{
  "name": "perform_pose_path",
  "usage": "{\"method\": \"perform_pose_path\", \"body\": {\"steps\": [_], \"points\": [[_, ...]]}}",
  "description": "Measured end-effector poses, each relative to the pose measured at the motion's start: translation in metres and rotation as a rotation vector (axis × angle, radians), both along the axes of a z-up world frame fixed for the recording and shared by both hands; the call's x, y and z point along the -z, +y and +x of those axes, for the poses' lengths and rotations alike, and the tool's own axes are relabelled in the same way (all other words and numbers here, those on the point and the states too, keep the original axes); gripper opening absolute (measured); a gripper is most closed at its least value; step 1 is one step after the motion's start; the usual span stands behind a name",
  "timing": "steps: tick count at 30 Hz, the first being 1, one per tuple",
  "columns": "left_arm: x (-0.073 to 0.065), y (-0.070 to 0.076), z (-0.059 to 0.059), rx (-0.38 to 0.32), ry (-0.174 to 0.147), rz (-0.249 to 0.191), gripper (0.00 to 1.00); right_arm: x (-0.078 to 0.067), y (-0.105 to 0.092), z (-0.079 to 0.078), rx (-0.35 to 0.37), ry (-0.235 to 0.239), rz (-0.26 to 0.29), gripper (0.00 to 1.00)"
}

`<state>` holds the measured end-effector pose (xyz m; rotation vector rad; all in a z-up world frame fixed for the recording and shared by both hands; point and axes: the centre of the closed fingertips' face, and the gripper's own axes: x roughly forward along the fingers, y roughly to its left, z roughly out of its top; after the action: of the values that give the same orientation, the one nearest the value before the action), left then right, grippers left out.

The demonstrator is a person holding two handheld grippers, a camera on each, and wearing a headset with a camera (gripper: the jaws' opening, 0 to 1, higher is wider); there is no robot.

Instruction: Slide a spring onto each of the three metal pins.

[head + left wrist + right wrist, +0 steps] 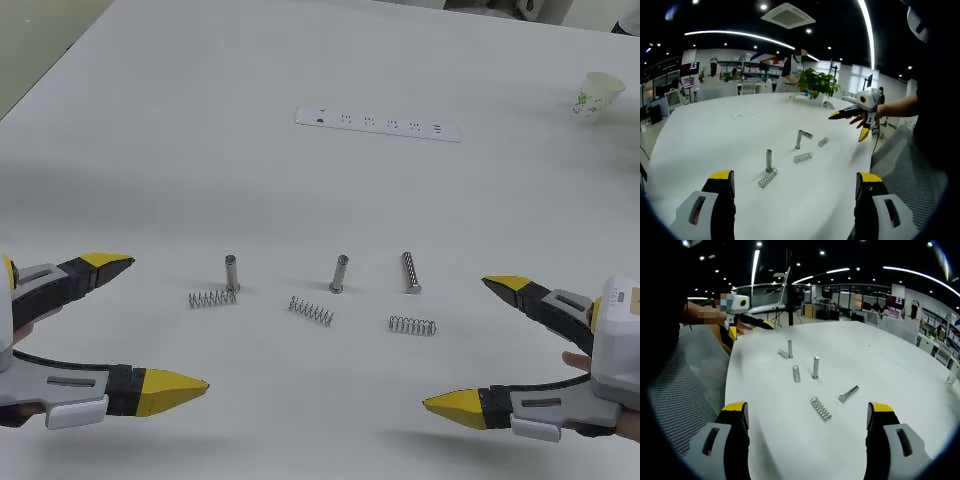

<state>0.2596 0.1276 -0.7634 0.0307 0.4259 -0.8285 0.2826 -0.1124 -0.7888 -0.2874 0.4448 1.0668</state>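
left gripper (167,322) hangs low at the left of the white tabletop (150,150), its yellow-tipped jaws spread wide with nothing between them; right gripper (455,342) mirrors it on the other side, just as wide and just as empty. between them i have the row: left silver metal pin (231,272) and middle silver metal pin (339,273) standing upright, and right silver metal pin (410,272), which in the right gripper view looks to lie on its side. a small coiled steel spring lies flat in front of each: left spring (212,298) close against its pin's foot, middle spring (311,310) and right spring (412,325) a little apart from theirs. no pin wears a spring, so i judge the job at its very start, before the first pick. next i would close one gripper lightly across a spring's coils, line its bore up over a pin, and steady that pin with the other gripper; the fallen pin needs holding first. room is generous: the long white power strip (378,123) and the white paper cup (597,97) sit well away at the far side, and the table's near edge runs on my side of the row
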Motion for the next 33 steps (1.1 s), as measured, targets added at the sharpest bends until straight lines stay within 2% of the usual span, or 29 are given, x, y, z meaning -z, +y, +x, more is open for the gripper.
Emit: {"method": "perform_pose_path", "body": {"steps": [18,22,30,33], "points": [[-0.0015,-0.0014,-0.0004,0.001,0.000,-0.005,0.98,-0.0006,-0.0034,-0.0004,0.003,-0.002,-0.008,0.99],[-0.0055,-0.0021,0.0018,-0.001,-0.016,-0.016,0.98,0.0010,-0.0030,-0.0023,-0.002,0.003,-0.012,0.99],[0.0003,-0.0031,0.0014,0.015,-0.019,0.019,0.98,-0.0003,-0.0055,0.0012,0.005,0.003,0.004,0.99],[0.0000,-0.0045,0.0009,0.018,-0.019,0.017,0.98,-0.0019,-0.0056,0.0014,0.010,-0.005,0.010,0.99]]}}
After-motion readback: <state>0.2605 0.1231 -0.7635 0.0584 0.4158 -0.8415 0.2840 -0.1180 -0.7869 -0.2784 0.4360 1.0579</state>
